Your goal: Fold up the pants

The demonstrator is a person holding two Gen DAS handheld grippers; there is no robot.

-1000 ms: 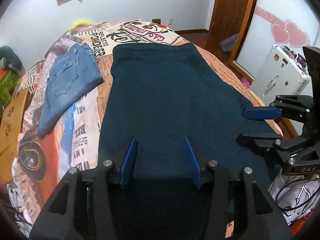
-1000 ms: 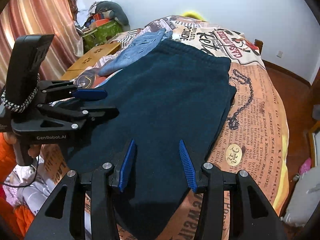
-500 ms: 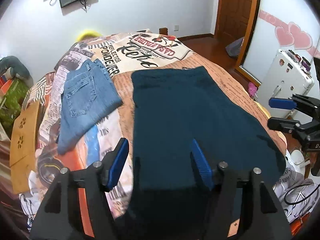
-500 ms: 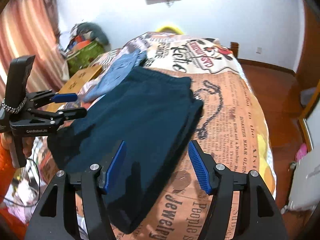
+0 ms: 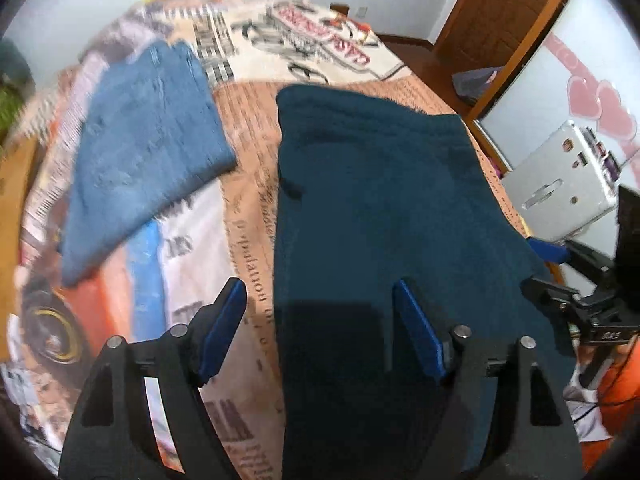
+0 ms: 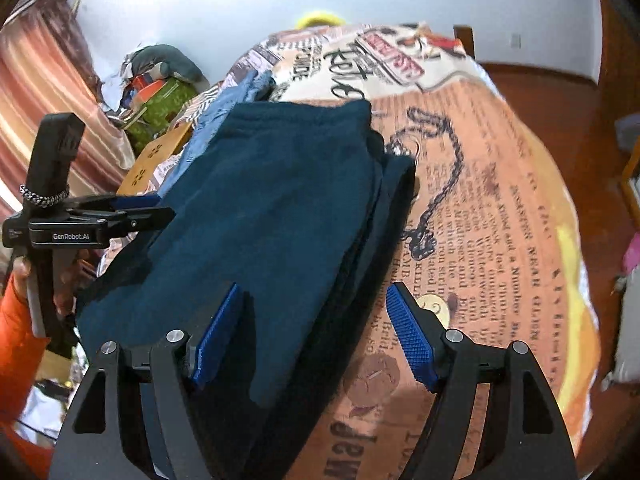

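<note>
Dark teal pants [image 5: 380, 200] lie folded flat on the bed, waistband at the far end; they also show in the right wrist view [image 6: 272, 208]. My left gripper [image 5: 320, 324] is open and empty above the near left edge of the pants. My right gripper [image 6: 316, 332] is open and empty above the near right edge. Each gripper shows in the other's view: the right gripper [image 5: 560, 272] at the pants' right side, the left gripper [image 6: 136, 212] at their left side.
Folded blue jeans [image 5: 136, 152] lie on the bed to the left of the pants. The bed cover [image 6: 480, 208] has a newspaper print. A white suitcase [image 5: 560, 184] and a wooden door stand to the right. A wooden box and clutter sit by the curtain [image 6: 48, 96].
Both grippers have opened wider and risen off the pants. The left gripper has shifted left, so its left finger is now over the bed cover. The right has shifted right.
</note>
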